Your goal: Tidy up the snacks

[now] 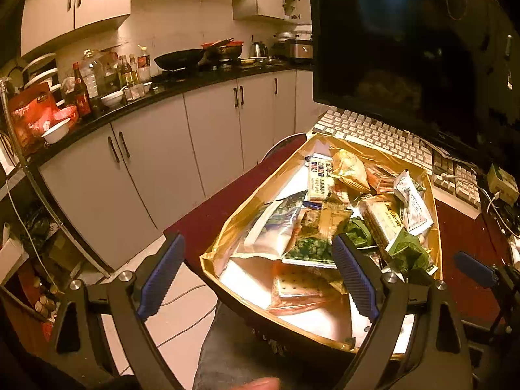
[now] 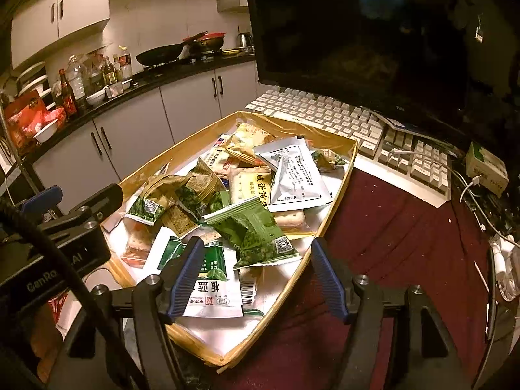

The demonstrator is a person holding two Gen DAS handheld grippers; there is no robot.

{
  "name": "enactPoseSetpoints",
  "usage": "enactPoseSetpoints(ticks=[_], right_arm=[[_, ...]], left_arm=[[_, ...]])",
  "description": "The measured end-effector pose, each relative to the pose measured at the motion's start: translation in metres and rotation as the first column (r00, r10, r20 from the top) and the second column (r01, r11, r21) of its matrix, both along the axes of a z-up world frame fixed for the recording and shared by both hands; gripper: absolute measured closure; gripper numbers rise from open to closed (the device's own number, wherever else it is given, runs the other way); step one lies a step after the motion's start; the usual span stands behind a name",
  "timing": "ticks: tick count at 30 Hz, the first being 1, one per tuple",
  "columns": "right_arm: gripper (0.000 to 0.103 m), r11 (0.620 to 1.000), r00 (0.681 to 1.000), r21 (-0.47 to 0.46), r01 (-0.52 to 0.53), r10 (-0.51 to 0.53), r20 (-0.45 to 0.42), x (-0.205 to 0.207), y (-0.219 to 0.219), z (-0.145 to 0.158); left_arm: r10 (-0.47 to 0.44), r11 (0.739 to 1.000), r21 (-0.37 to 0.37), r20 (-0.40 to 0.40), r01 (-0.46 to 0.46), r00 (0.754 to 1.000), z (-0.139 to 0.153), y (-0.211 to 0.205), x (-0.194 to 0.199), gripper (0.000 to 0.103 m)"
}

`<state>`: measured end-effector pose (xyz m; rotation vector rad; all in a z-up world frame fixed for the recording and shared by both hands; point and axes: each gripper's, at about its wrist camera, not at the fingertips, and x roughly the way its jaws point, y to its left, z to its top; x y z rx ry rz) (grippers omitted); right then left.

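Both the left gripper and the right gripper hang wide apart and empty over the near end of the gold-rimmed tray of heaped snack packets on the dark red table, beside the keyboard.

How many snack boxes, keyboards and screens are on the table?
Snack box: 1
Keyboards: 2
Screen: 1
Total: 4
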<state>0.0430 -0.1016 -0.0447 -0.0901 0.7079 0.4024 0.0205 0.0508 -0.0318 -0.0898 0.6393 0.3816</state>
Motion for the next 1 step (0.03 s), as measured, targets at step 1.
enactPoseSetpoints(ticks=[1], right_arm=[[0.035,1.0,1.0,0.0,-0.001,0.001,0.0,0.0003,0.0,0.0001]], left_arm=[[0.001,1.0,0.003,0.007,-0.001,1.0,0.0006,0.0005,-0.0009,0.012]])
